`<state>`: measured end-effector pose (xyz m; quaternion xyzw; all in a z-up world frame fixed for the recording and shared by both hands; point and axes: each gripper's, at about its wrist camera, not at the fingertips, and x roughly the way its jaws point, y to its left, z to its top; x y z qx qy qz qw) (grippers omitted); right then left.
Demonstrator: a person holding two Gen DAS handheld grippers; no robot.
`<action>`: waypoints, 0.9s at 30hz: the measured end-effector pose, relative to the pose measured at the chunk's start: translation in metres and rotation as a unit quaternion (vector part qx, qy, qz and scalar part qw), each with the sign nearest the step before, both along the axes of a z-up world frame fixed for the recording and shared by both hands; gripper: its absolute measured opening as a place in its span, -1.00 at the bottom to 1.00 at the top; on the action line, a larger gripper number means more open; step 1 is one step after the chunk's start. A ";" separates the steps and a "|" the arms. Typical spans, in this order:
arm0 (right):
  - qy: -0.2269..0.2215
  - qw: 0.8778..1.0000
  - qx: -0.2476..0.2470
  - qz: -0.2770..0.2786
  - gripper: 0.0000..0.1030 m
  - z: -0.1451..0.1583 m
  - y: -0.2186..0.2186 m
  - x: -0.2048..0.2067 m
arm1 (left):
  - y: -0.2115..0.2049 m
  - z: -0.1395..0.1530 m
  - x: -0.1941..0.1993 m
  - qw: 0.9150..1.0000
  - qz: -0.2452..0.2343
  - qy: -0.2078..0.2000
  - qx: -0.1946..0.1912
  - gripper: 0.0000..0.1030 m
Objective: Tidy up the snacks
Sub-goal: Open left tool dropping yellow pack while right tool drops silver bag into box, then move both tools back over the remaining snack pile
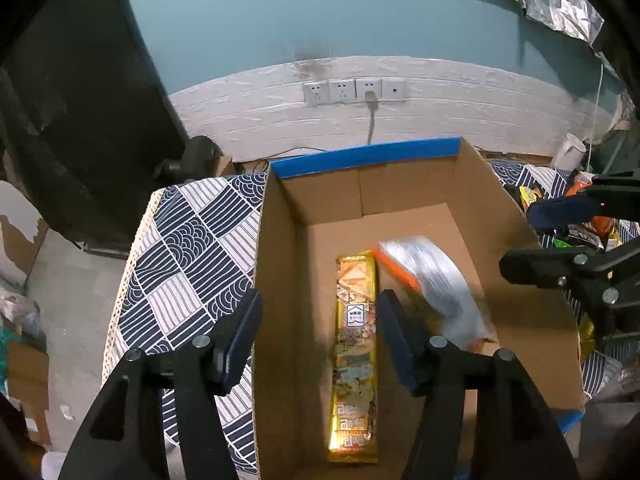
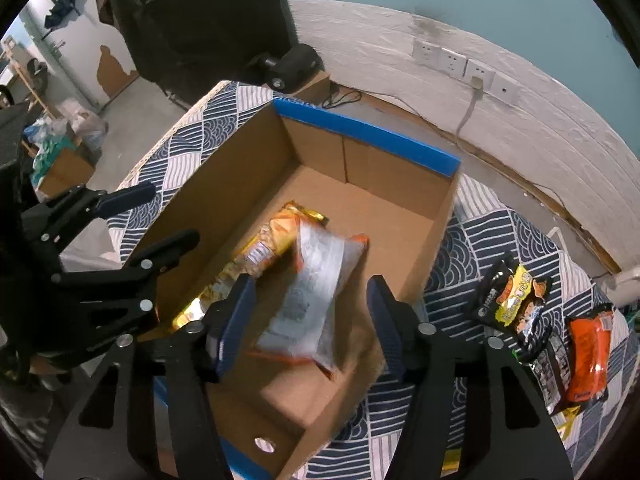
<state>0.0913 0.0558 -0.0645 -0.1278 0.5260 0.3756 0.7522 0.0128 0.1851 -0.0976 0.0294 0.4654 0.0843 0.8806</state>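
An open cardboard box (image 1: 516, 312) with blue tape on its rim stands on a patterned cloth; it also shows in the right wrist view (image 2: 224, 196). Inside lies a long gold snack packet (image 1: 356, 352) (image 2: 272, 240). A silver and orange packet (image 1: 436, 284) (image 2: 312, 300) is blurred, loose in the box, partly over the gold one. My left gripper (image 1: 320, 336) is open and empty above the box's left wall. My right gripper (image 2: 310, 320) is open and empty above the silver packet. Each gripper shows in the other's view, the right one (image 1: 560, 240) and the left one (image 2: 132, 220).
Several snack packets lie on the cloth right of the box, a black and yellow one (image 2: 516, 296) and an orange one (image 2: 588, 356). The patterned cloth (image 1: 192, 248) covers the table. A wall with sockets (image 1: 352, 90) is behind. Floor and clutter lie to the left.
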 end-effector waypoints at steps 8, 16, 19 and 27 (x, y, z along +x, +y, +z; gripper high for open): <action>-0.002 1.000 0.007 -0.026 0.22 0.008 -0.019 0.005 | -0.003 0.008 -0.003 1.000 -0.001 -0.008 -0.001 0.28; -0.008 0.999 -0.002 -0.052 0.24 0.014 -0.048 0.004 | -0.020 0.020 -0.003 1.000 -0.023 -0.020 -0.008 0.28; -0.005 0.998 -0.002 -0.064 0.24 0.016 -0.059 0.004 | -0.030 0.025 -0.002 0.999 -0.034 -0.024 -0.012 0.28; -0.002 0.995 -0.008 -0.098 0.24 0.017 -0.101 0.000 | -0.064 0.036 -0.002 0.996 -0.078 -0.037 -0.017 0.28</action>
